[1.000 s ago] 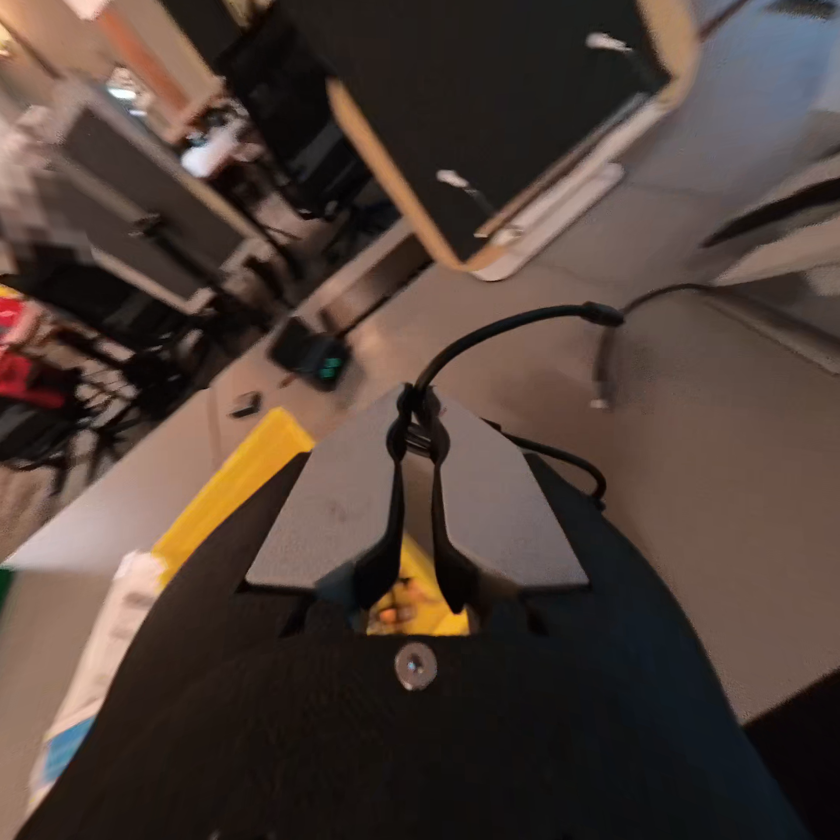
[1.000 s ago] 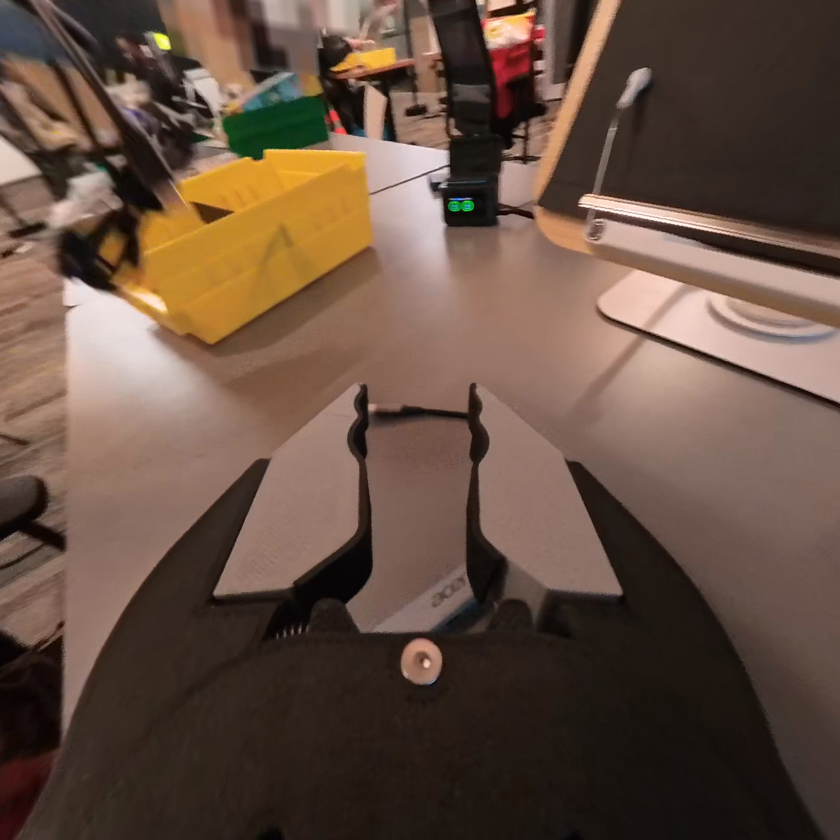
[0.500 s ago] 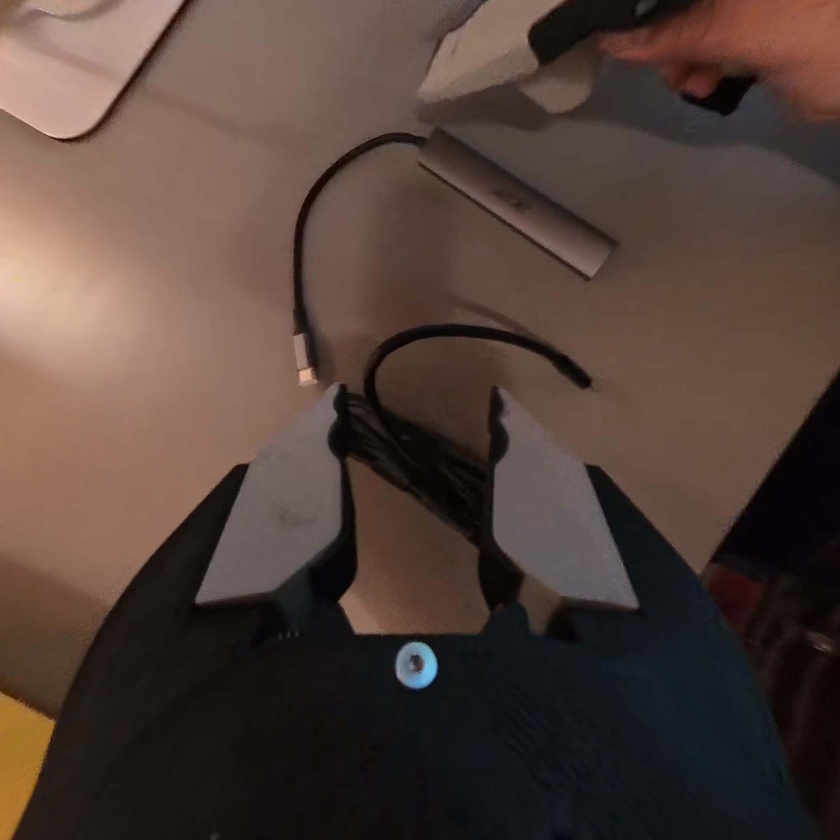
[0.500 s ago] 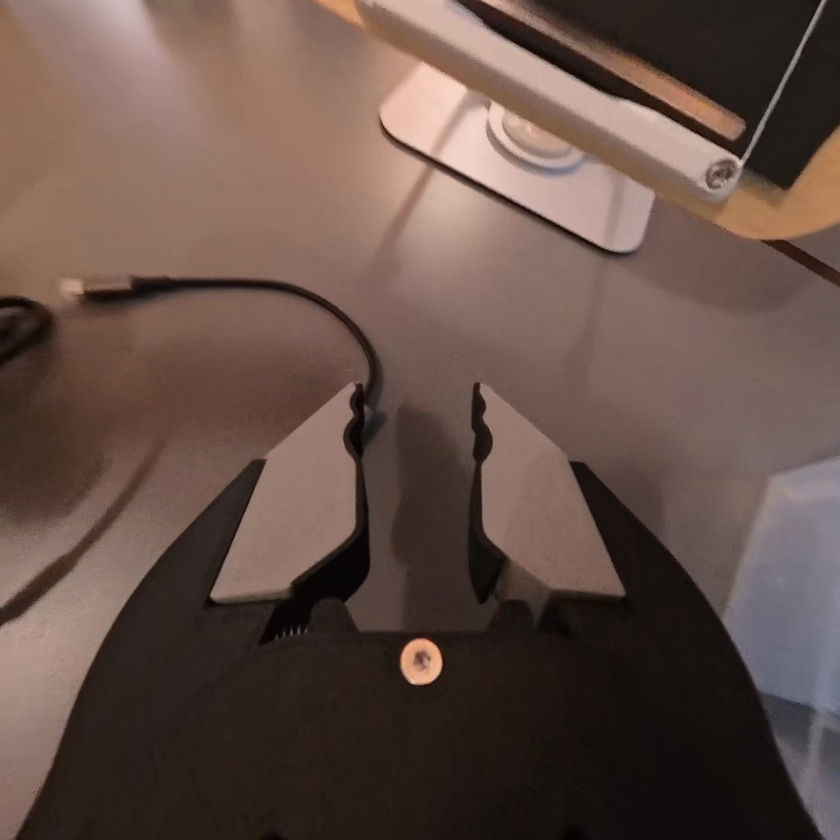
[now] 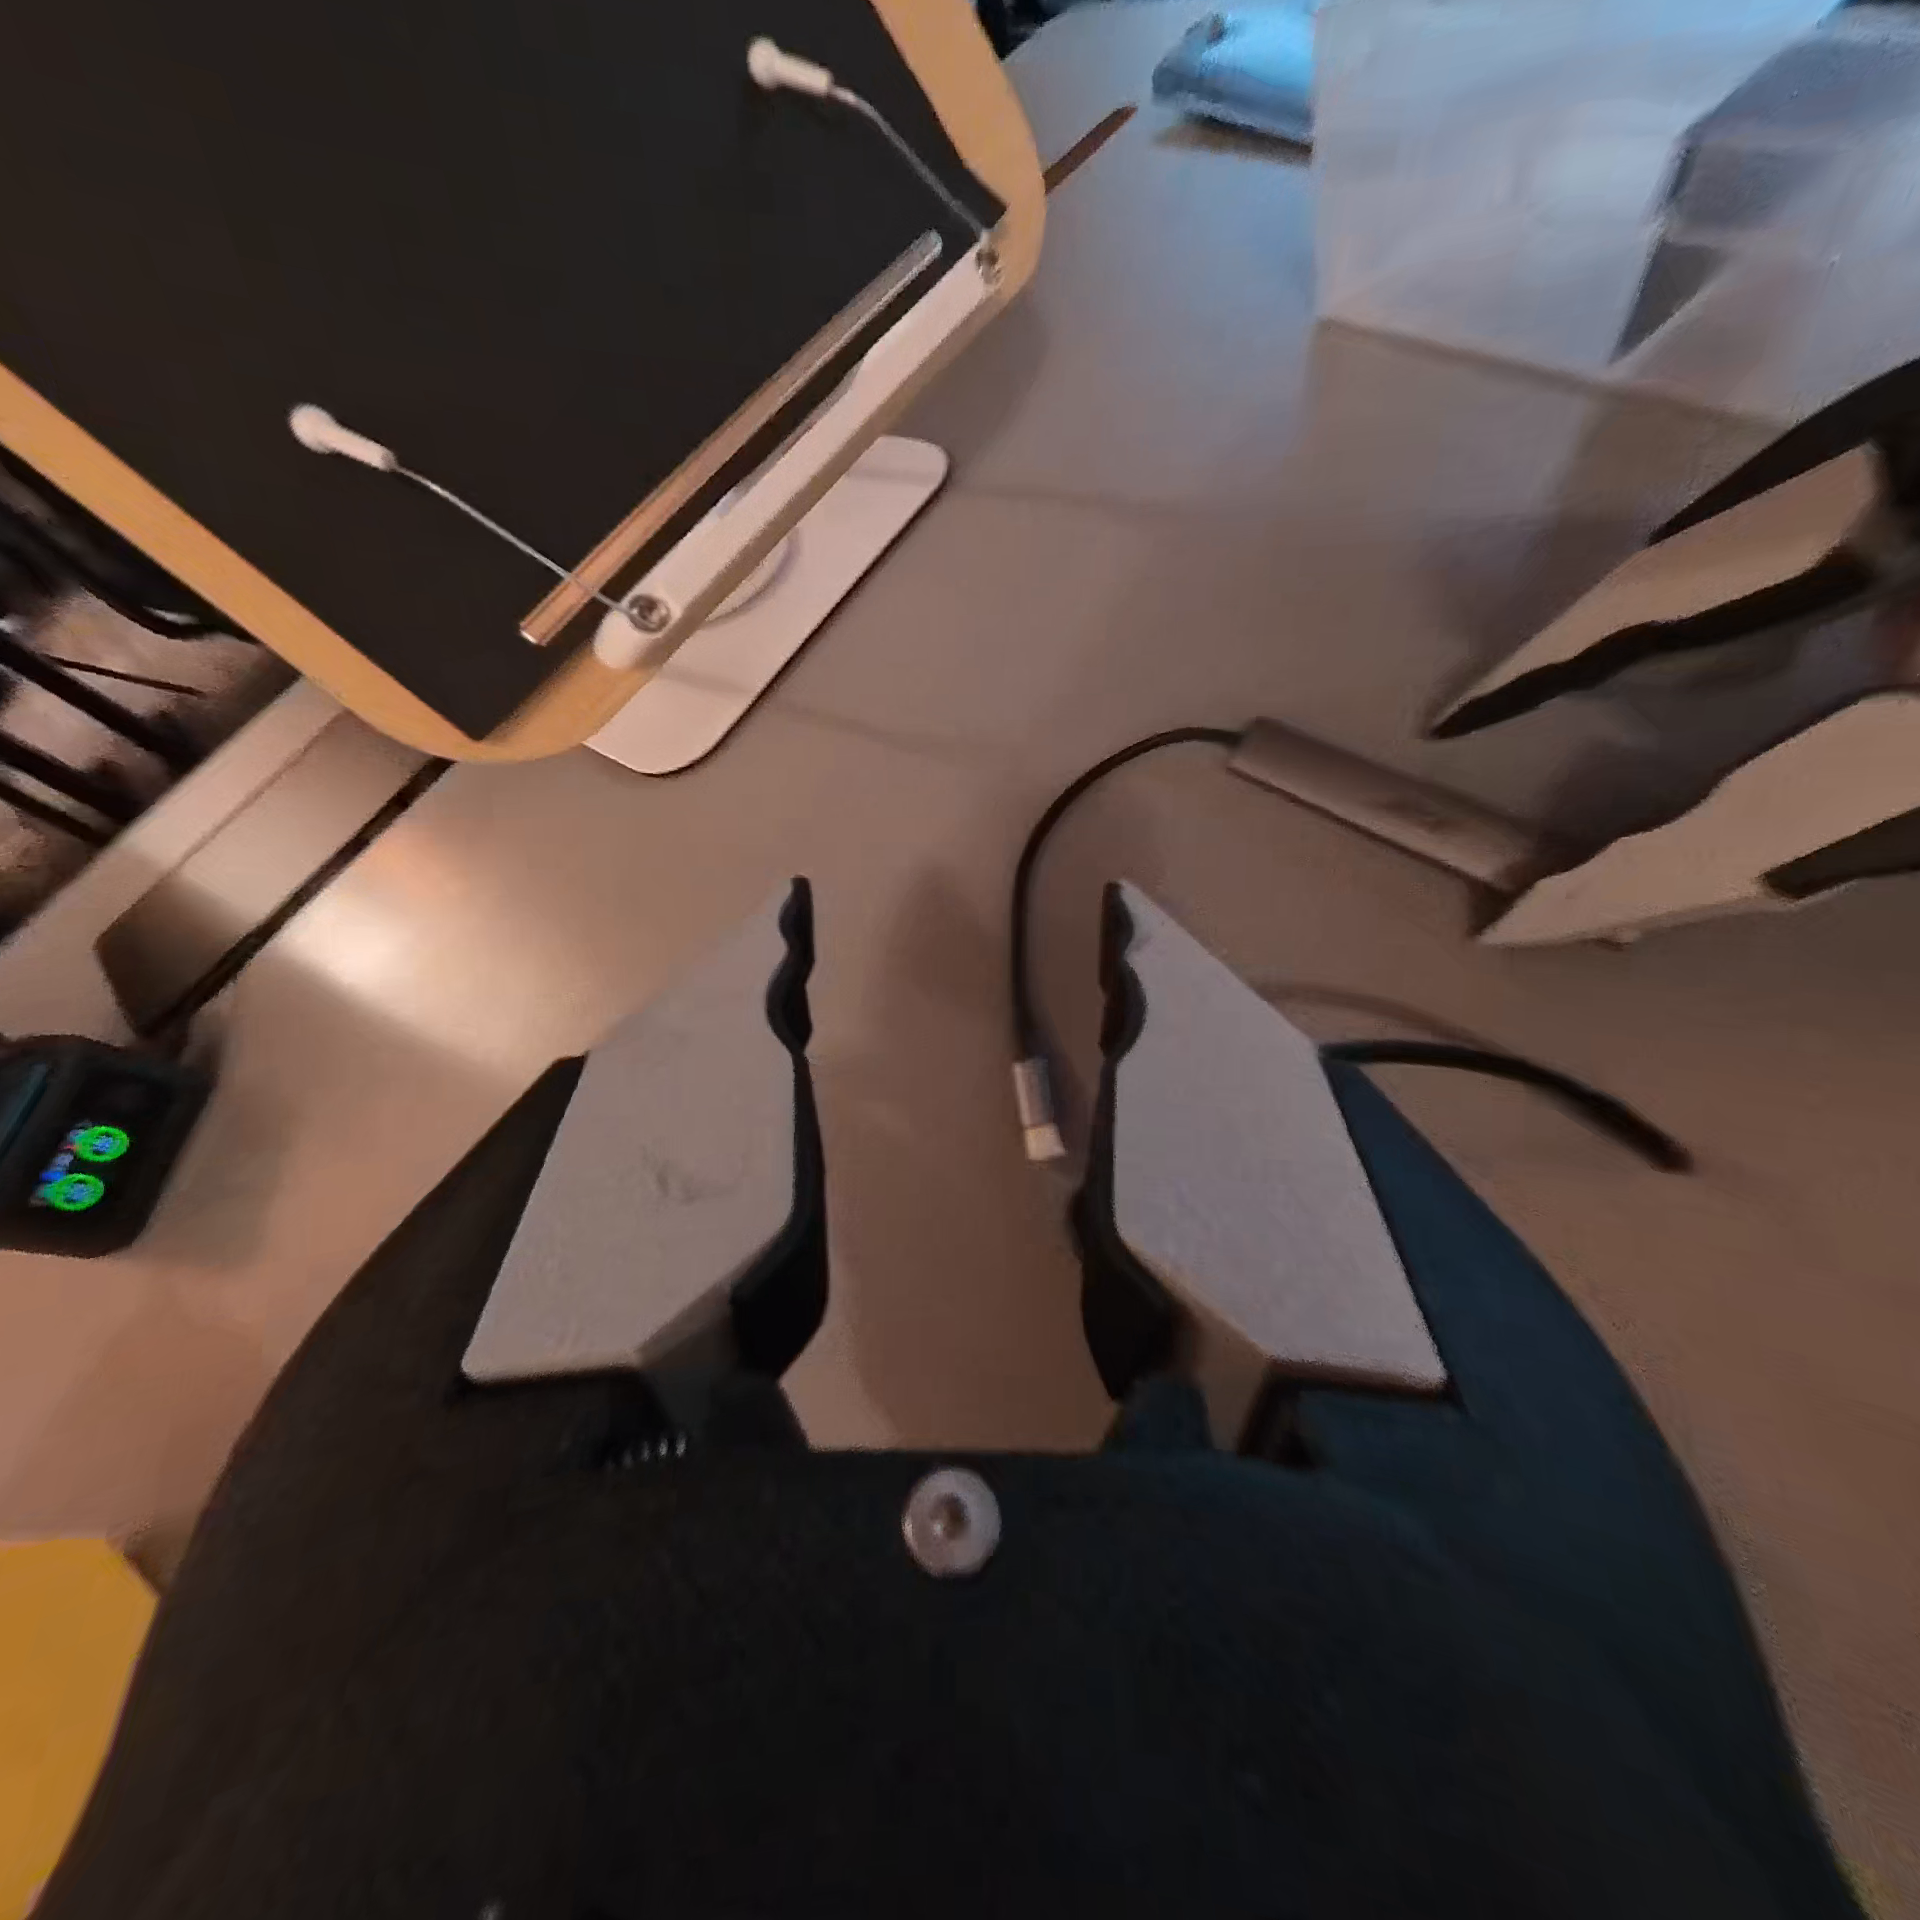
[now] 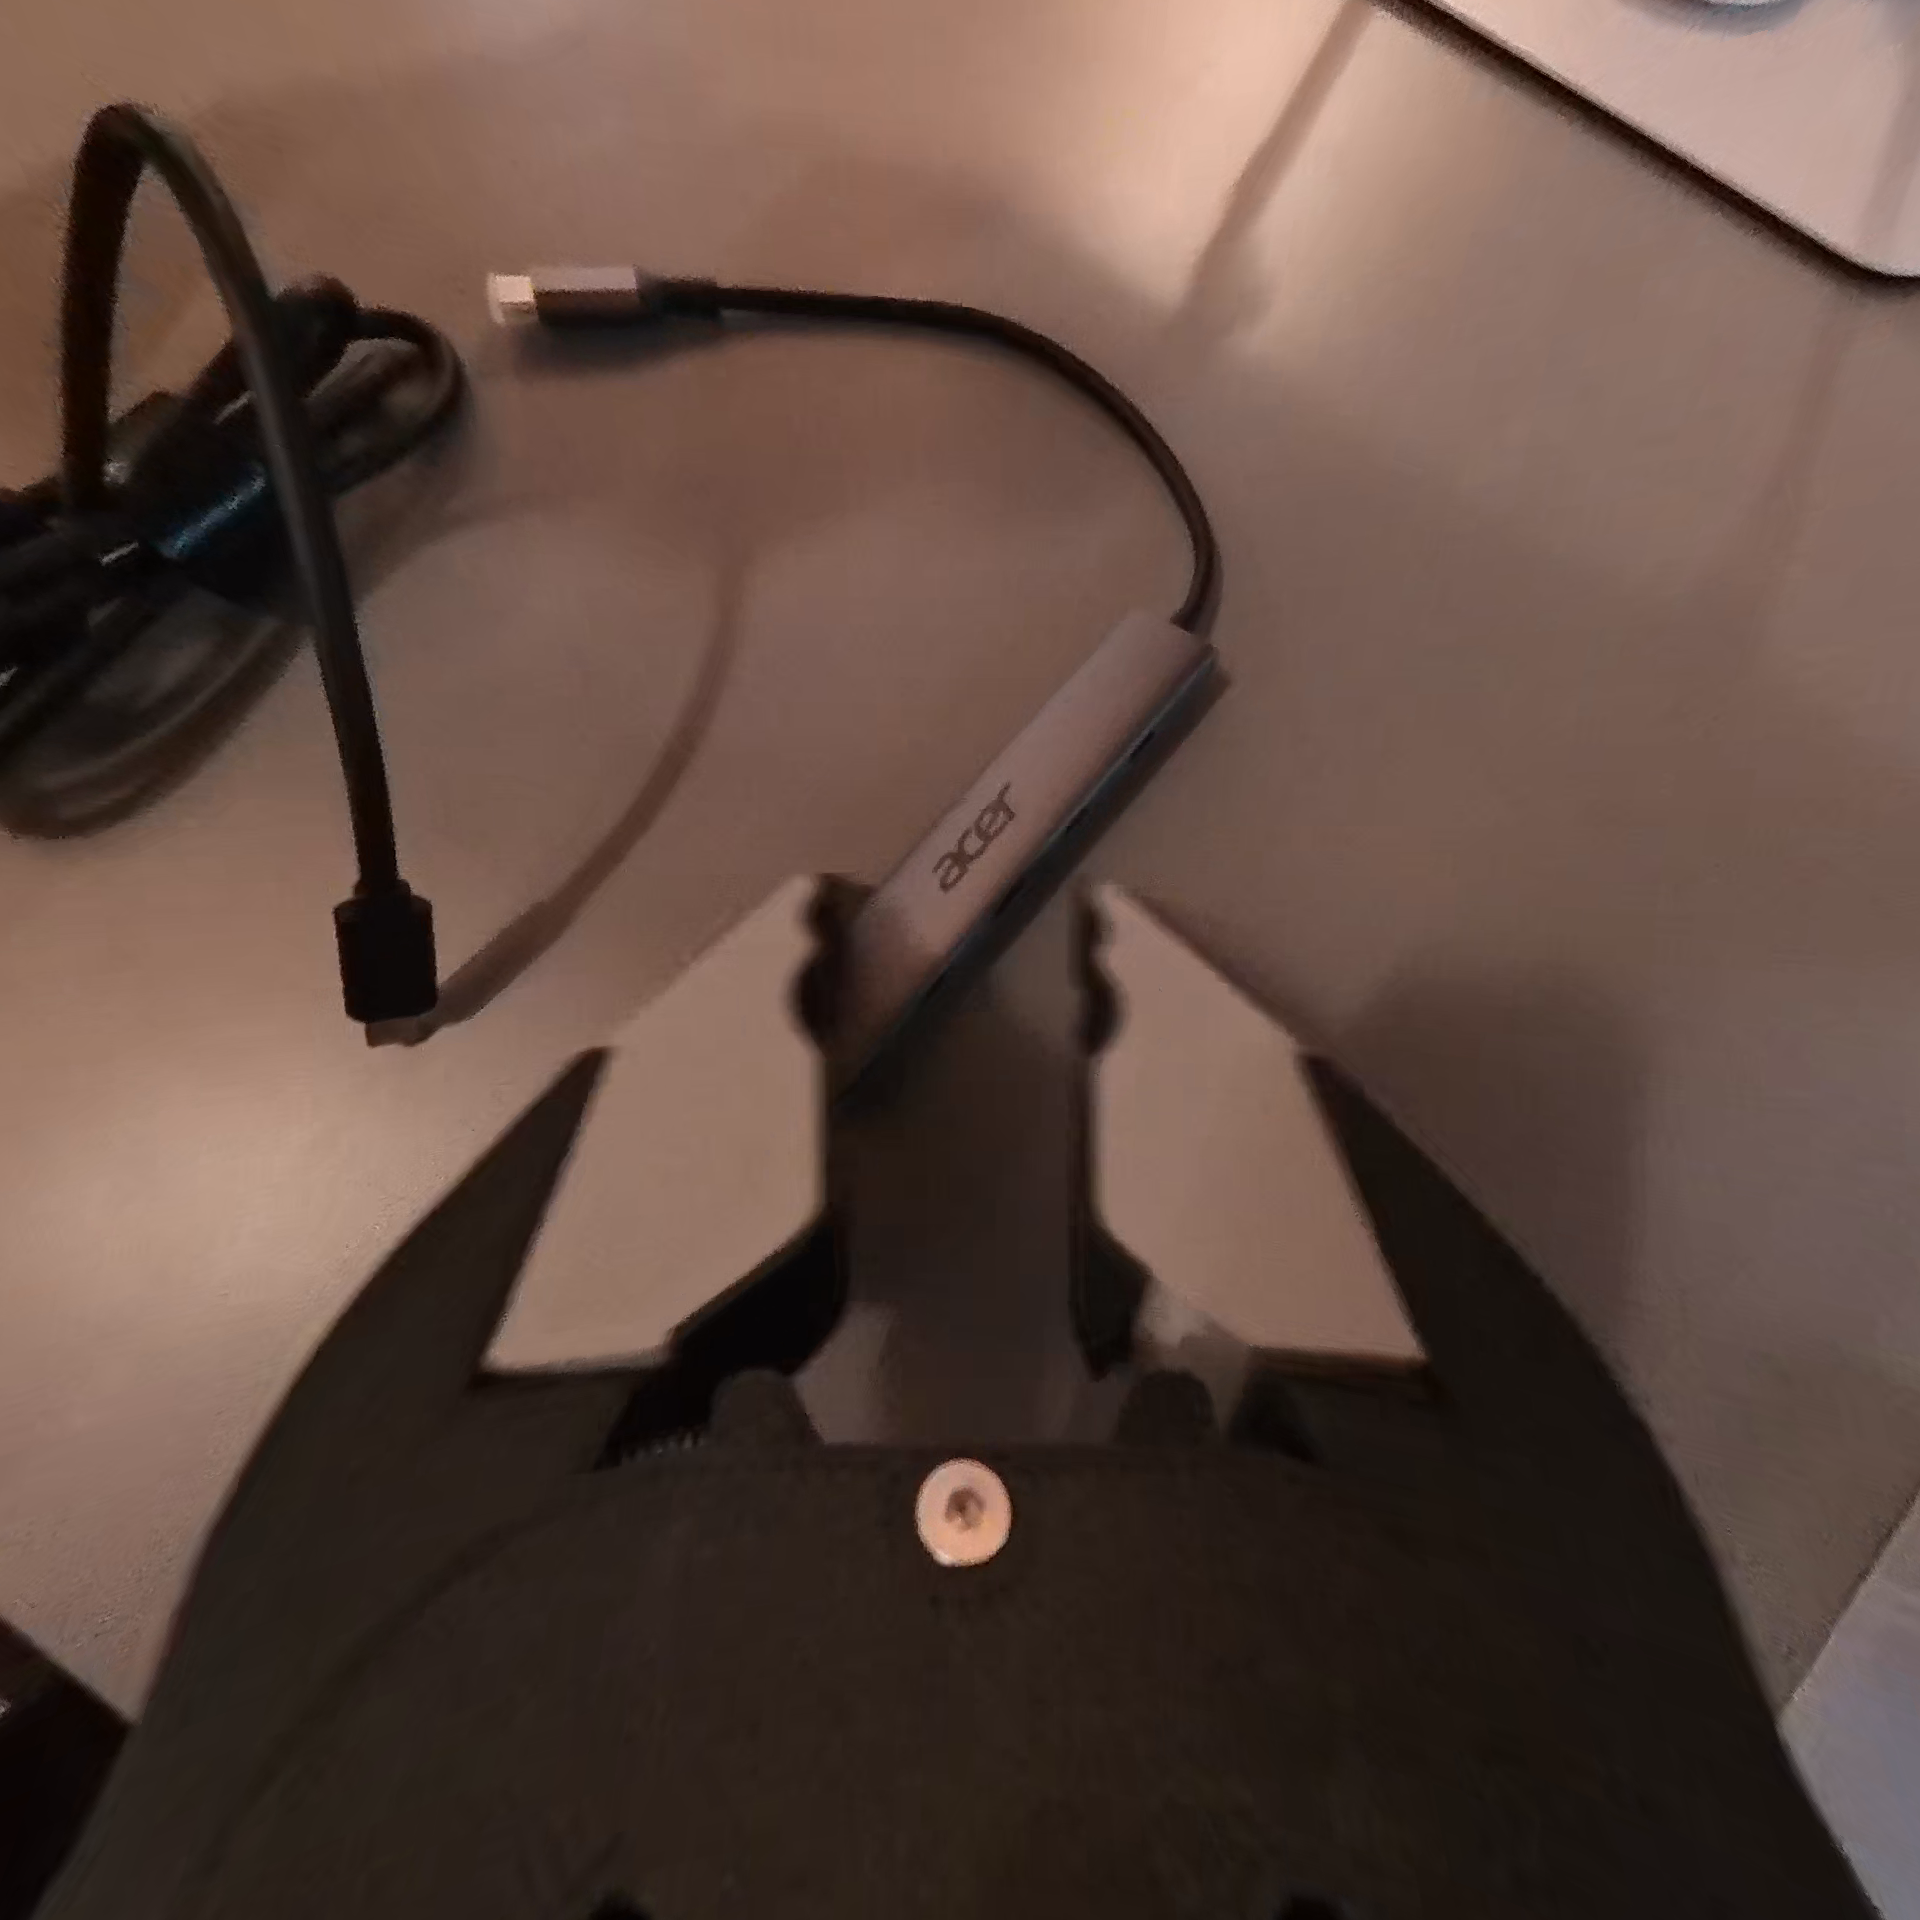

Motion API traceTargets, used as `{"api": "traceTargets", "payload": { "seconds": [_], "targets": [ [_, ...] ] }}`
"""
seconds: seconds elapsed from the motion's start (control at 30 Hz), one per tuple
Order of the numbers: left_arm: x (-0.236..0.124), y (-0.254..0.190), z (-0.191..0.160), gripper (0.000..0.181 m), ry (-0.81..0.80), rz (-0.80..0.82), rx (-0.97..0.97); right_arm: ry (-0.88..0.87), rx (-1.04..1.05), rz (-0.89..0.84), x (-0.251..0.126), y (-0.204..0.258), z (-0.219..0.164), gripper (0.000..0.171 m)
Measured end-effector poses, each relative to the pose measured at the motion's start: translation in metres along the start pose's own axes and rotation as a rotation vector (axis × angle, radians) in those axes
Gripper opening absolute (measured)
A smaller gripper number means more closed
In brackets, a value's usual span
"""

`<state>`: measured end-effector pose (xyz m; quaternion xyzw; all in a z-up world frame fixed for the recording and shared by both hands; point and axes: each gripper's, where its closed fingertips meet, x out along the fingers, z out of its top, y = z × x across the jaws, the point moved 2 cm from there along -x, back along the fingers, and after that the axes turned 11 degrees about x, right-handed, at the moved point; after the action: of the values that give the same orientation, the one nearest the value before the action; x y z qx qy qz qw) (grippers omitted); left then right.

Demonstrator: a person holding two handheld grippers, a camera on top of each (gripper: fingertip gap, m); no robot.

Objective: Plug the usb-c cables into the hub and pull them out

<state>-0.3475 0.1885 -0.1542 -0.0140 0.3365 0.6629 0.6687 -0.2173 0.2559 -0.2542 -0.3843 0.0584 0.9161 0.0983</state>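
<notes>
Left gripper (image 5: 951,940): jaws spread, nothing between them, above the desk (image 5: 1195,540). Right gripper (image 6: 951,951): jaws spread, near end of the grey hub (image 6: 1049,790) lying between the tips; contact unclear. Hub's pigtail plug (image 6: 582,296) lies free. Black usb-c cable (image 6: 312,582) bundled toward the desk's left edge, 1 plug (image 6: 384,961) loose beside the hub.

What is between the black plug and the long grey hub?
In the right wrist view only bare table lies between the black plug and the grey hub; nothing else sits there.
</notes>
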Motion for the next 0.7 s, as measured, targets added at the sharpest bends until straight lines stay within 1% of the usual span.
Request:
{"api": "traceTargets", "payload": {
  "seconds": [0.03,0.1,0.17,0.23,0.3,0.33,0.4,0.5,0.6,0.7],
  "targets": [
    [0.007,0.002,-0.005,0.055,0.006,0.033,0.041,0.008,-0.012,0.019,0.002,0.001,0.001,0.031],
    [0.019,0.010,-0.013,0.057,0.005,0.114,0.113,0.023,-0.034,0.022,0.006,-0.004,0.006,0.027],
    [0.027,0.013,-0.020,0.058,0.004,0.141,0.161,0.038,-0.044,-0.011,0.010,-0.018,0.014,0.021],
    [0.030,0.015,-0.020,0.059,-0.005,0.166,0.209,0.016,-0.057,-0.004,0.014,-0.026,0.027,0.021],
    [0.032,0.013,-0.018,0.054,-0.041,0.192,0.265,-0.034,-0.095,0.015,0.015,-0.028,0.044,0.020],
    [0.034,0.011,-0.019,0.053,-0.050,0.188,0.282,-0.074,-0.144,0.007,0.015,-0.028,0.054,0.019],
    [0.039,0.003,-0.023,0.055,-0.064,0.126,0.276,-0.166,-0.279,-0.033,0.012,-0.026,0.073,0.019],
    [0.038,0.005,-0.022,0.055,-0.119,0.038,0.141,-0.294,-0.503,-0.073,0.006,-0.009,0.090,0.018],
    [0.025,0.016,-0.014,0.055,-0.199,0.019,0.051,-0.409,-0.753,-0.202,-0.006,0.005,0.097,0.018],
    [0.009,0.013,-0.001,0.057,-0.272,0.027,0.110,-0.478,-0.969,-0.312,-0.017,0.018,0.094,0.018]
  ]
}}
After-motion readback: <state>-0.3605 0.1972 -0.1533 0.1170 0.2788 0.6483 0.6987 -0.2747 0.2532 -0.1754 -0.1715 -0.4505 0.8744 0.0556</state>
